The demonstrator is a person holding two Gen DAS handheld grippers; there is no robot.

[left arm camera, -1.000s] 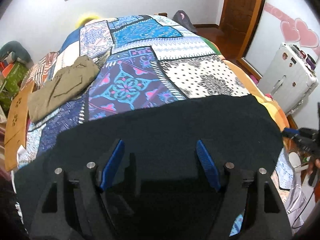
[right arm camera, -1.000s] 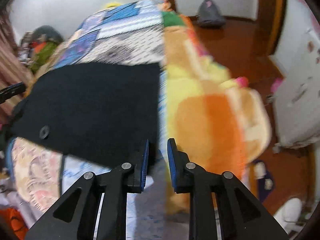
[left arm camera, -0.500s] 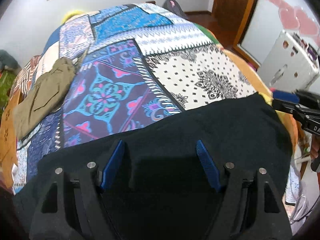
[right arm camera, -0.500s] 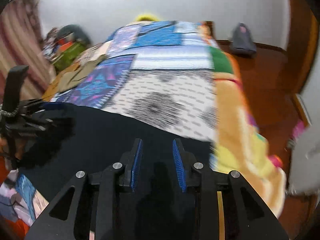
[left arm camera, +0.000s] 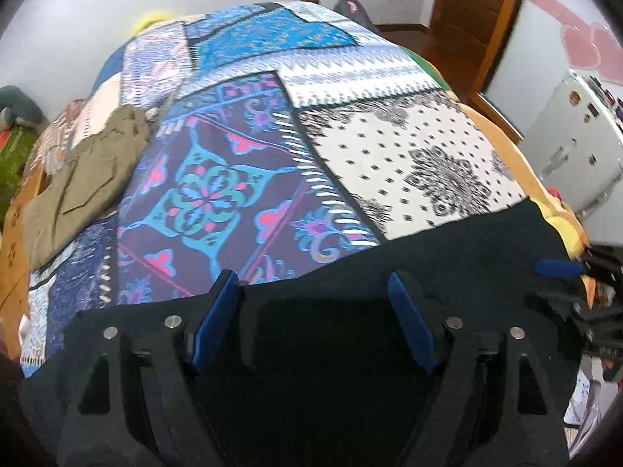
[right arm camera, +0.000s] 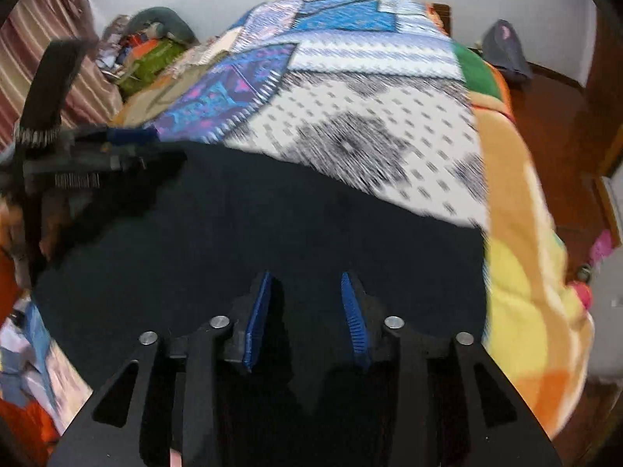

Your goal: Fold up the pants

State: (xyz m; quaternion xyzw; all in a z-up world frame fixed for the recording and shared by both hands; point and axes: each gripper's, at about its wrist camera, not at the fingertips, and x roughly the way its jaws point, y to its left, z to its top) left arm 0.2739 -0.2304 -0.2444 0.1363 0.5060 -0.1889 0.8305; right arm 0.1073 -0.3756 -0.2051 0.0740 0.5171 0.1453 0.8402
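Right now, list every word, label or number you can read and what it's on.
None can be read.
The white cabinet carries small stickers, too small and blurred to read.
The bedspread, black pants and olive pants show patterns or plain cloth only, no lettering.
The right wrist view is motion-blurred.

I am looking at a big bed with a patchwork blanket (left arm camera: 241,179). White walls (left arm camera: 62,31) are standing behind it. A brown wooden door (left arm camera: 475,4) is on my right, by a shiny brown floor (right arm camera: 557,124). A striped curtain (right arm camera: 50,50) is hanging on my left.
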